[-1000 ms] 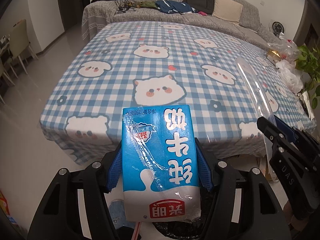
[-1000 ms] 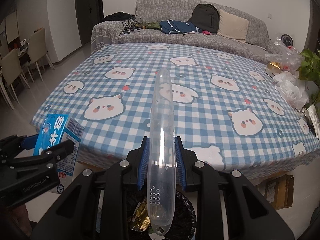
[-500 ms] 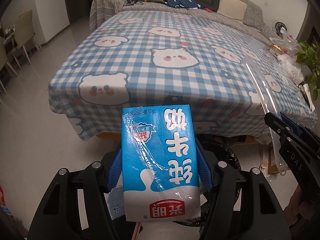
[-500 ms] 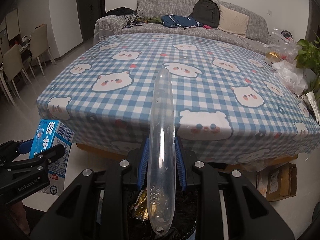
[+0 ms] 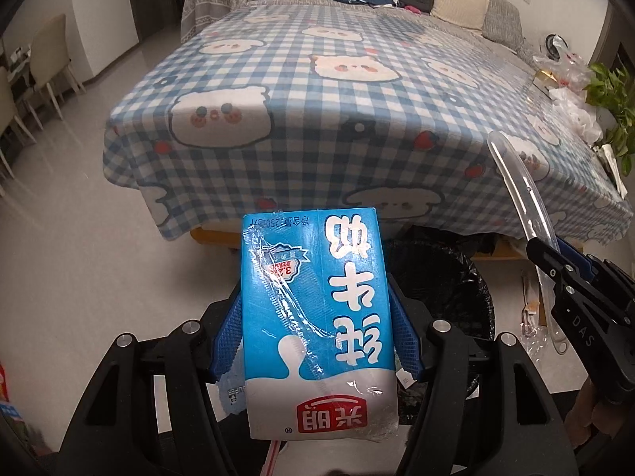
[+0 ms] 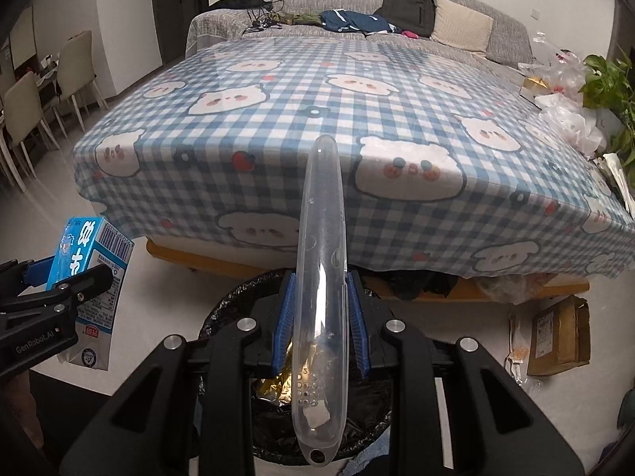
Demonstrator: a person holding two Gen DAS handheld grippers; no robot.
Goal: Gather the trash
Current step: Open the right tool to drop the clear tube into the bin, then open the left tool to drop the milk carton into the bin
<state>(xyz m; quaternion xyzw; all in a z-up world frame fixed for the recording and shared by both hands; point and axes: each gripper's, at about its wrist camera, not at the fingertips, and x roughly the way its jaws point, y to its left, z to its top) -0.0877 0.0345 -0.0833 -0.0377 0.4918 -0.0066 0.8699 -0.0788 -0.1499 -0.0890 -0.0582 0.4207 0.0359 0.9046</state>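
Note:
My left gripper [image 5: 315, 333] is shut on a blue and white milk carton [image 5: 317, 317], its blue pads pressing both sides; a wrapped straw lies across the carton's face. The right wrist view shows the same carton [image 6: 93, 277] at the left, off to the side of the bin. My right gripper [image 6: 321, 329] is shut on a long clear plastic case [image 6: 321, 277] that sticks out forward and hangs over the black-lined trash bin [image 6: 226, 317]. In the left wrist view the bin [image 5: 448, 277] sits just behind the carton, with the clear case [image 5: 524, 198] at the right.
A table under a blue checked cloth with bear faces [image 6: 317, 119] stands just beyond the bin. Cardboard boxes [image 6: 559, 333] and scraps lie on the floor at the right. A plant and plastic bags [image 6: 571, 119] sit at the table's right end. Chairs [image 6: 24, 119] stand far left, a sofa [image 6: 397, 20] behind.
Both grippers have drawn back from the table and sunk toward the floor. The bin has come into fuller view below them. Both grips are unchanged.

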